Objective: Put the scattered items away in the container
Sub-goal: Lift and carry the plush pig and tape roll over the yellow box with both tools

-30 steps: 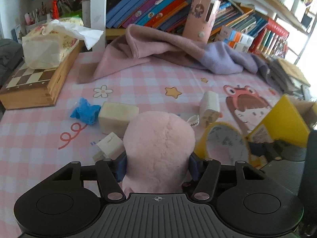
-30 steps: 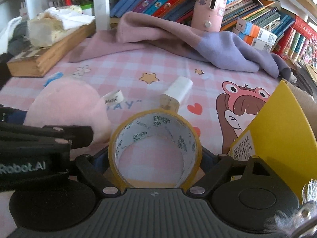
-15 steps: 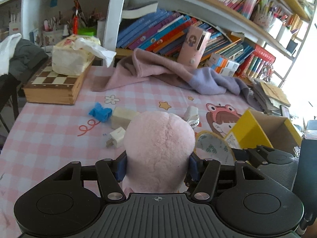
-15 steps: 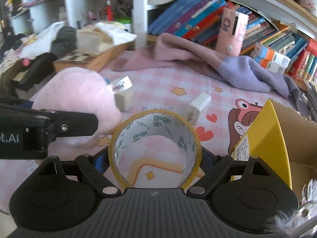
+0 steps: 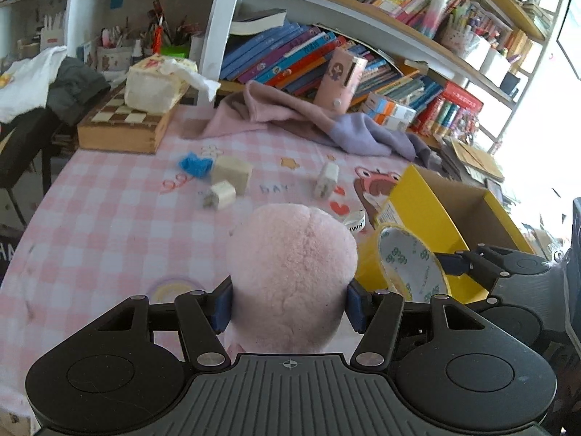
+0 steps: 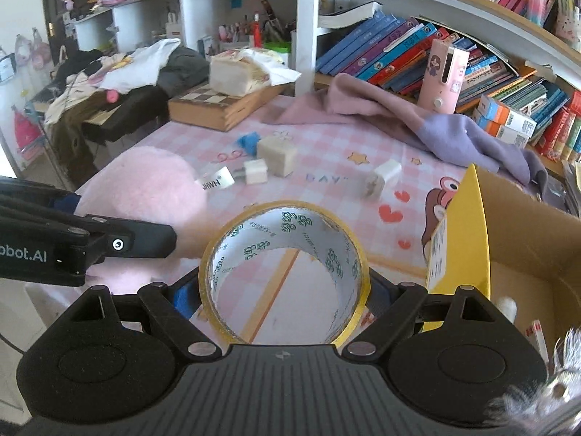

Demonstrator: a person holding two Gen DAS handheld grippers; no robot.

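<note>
**Cluttered study corner, bright from the right**

Ahead of the tool lies a worktop [image 5: 109,218] covered in a pink-and-white checked cloth printed with stars and hearts. Beyond it, a white-framed bookshelf [image 6: 305,29] rises, its lower shelf packed with leaning books [image 5: 283,58] and its upper shelf lined with more. Further left, white cubbies [image 6: 145,18] hold pens and small clutter against a pale wall. Left of the tool, a dark chair piled with clothes [image 6: 109,80] stands beside the worktop. Strong daylight floods in from a window [image 5: 552,116] at the far right.
</note>
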